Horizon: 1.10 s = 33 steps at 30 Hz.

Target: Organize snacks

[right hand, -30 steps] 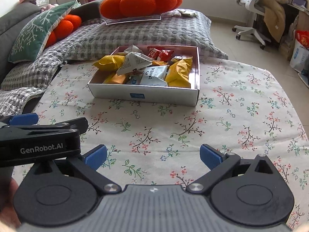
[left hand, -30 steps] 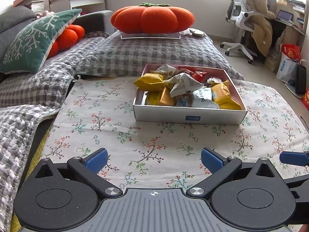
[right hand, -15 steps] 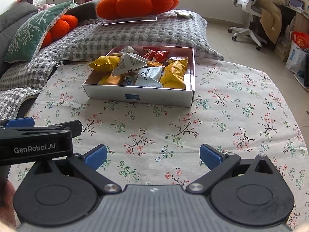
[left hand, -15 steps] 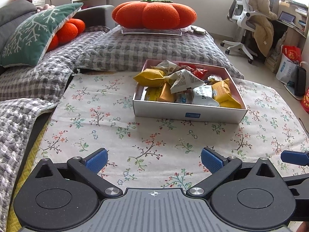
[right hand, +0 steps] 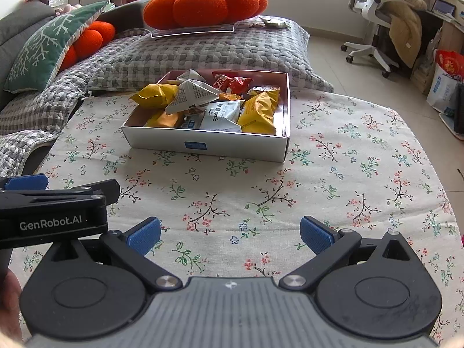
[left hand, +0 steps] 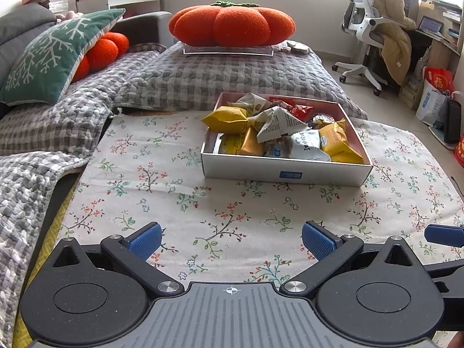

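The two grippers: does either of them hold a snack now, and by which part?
Nothing is held. The left gripper and the right gripper are both open and empty above the floral cloth. All snacks lie in the white box.

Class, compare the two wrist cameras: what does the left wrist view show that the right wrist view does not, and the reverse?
Only the left wrist view shows the box's inner left wall. Only the right wrist view shows the left gripper's printed housing and the inner right wall. Both show the snack box, pumpkin cushion, floral cloth and wide-open blue fingers.
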### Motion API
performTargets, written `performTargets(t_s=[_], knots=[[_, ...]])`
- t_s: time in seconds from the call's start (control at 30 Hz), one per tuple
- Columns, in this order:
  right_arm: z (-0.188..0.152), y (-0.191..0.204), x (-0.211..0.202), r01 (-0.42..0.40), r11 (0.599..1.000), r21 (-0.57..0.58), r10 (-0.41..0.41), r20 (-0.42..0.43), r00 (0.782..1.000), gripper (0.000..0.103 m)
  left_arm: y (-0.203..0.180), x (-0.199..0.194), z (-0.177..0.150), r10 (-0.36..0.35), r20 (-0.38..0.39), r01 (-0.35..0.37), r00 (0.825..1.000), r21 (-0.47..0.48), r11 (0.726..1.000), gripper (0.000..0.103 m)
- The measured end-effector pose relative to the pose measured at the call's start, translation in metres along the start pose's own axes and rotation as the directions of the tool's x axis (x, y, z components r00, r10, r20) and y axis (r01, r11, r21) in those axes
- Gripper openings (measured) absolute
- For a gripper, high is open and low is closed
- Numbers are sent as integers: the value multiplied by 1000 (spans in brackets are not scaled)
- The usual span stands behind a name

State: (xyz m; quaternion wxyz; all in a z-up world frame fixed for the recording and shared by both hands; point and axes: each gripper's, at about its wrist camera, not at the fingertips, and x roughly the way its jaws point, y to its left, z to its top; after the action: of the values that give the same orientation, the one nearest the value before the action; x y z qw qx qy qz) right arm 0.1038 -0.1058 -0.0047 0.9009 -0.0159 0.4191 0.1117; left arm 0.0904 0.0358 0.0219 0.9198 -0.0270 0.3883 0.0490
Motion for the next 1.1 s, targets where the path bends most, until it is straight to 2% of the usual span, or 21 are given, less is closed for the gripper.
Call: performTargets(t_s=[1.1], knots=[[0, 1, 1, 16, 1000, -5, -16, 0, 1000, 102, 0, 1, -1, 13, -4, -13, 1000, 6, 1000, 103]])
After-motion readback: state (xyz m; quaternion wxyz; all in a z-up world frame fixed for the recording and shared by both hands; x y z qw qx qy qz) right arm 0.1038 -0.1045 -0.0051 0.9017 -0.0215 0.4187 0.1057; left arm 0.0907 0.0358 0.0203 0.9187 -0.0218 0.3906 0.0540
